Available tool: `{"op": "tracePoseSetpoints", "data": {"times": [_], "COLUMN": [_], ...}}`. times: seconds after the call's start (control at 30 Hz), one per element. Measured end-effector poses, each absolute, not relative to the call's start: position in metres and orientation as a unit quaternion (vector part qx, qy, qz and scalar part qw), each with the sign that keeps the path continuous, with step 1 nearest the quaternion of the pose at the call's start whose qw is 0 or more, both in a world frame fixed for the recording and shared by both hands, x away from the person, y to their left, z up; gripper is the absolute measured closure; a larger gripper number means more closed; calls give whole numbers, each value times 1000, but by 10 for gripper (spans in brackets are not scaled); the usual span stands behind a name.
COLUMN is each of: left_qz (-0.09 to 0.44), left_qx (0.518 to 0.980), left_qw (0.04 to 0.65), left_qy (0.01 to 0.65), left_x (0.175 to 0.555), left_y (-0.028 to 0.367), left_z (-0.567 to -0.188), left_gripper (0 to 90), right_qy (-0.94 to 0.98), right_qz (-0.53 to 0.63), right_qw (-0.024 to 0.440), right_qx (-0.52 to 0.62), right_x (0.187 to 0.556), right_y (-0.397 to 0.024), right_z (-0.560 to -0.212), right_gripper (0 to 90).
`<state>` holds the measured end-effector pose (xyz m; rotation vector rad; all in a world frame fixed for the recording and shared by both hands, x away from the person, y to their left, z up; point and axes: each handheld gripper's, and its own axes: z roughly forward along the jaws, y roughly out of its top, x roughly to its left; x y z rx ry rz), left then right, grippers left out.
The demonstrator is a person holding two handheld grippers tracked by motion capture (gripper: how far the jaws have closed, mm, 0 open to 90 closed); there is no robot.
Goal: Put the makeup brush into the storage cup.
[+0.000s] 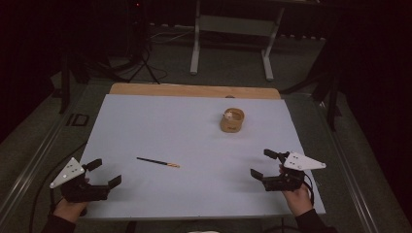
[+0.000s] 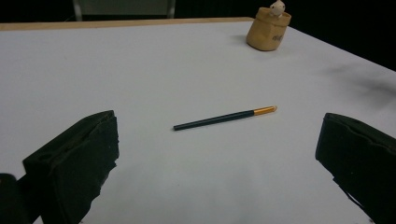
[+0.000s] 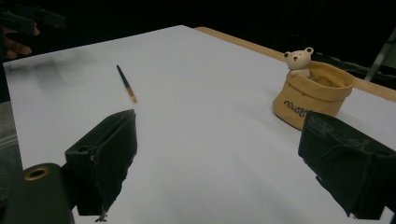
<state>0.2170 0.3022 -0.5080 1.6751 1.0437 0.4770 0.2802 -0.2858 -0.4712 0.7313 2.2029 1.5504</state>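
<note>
A thin dark pen with a gold tip [image 1: 158, 162] [image 2: 224, 117] [image 3: 126, 84] lies flat on the white sheet [image 1: 194, 136], left of the middle. A tan cloth-look pot [image 1: 232, 120] [image 2: 267, 32] [image 3: 313, 91] with a small white bear at its rim stands upright toward the back right. My left gripper [image 1: 107, 172] [image 2: 218, 137] rests at the sheet's near left corner, open and holding nothing, pointing toward the pen. My right gripper [image 1: 260, 163] [image 3: 218, 133] sits at the near right, open with nothing between its black jaws.
The sheet covers a wooden board [image 1: 194, 90] whose far edge shows. Behind the table stand a grey metal frame [image 1: 233, 29] and dark tripod legs [image 1: 143, 63] on the floor. A metal rail [image 1: 350, 170] runs along the table's right side.
</note>
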Motion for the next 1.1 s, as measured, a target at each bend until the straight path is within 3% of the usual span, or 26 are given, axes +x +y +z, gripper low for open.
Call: {"op": "tracePoseSetpoints", "data": {"times": [0.2, 0.5, 0.77, 1.1], "left_qz": [208, 178, 146, 138], "left_qx": [693, 715, 721, 774], "left_qw": [523, 504, 535, 500], "left_qy": [451, 451, 415, 363], "left_x": [217, 213, 217, 242], "left_y": [305, 297, 302, 296], "left_z": [-508, -493, -469, -443], "left_gripper": [1, 2, 1, 2], "right_qy": [777, 776, 774, 775], "right_qz": [548, 549, 551, 550], "right_qw": [173, 175, 180, 180], "right_qx": [255, 256, 256, 252], "right_x": [280, 280, 279, 279], "right_y": [-285, -285, -283, -281], "right_z": [-471, -471, -469, -468], "right_gripper": [118, 118, 118, 118]}}
